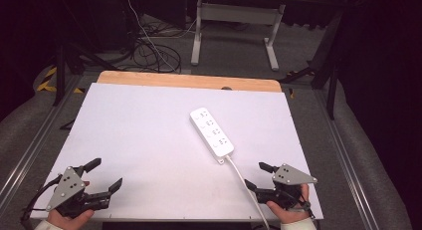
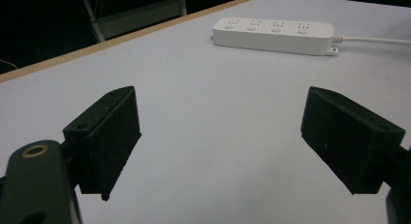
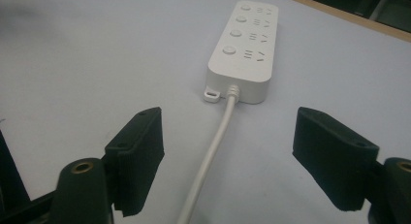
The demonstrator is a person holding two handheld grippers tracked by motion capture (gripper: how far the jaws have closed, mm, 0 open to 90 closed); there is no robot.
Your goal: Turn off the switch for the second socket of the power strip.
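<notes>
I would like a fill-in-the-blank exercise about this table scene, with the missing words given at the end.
1. The white power strip has ____ sockets in a row.
2. The strip's cable runs toward the ____ gripper.
3. The fingers of the left gripper are ____ and hold nothing.
4. The far edge of the table shows a strip of bare ____.

Missing words: four; right; open; wood

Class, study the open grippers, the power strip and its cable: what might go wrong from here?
1. The cable runs off the table's near edge beside the right gripper; it may snag.
2. Pulling the cable could drag the power strip.
3. The left gripper sits far from the strip.
</notes>
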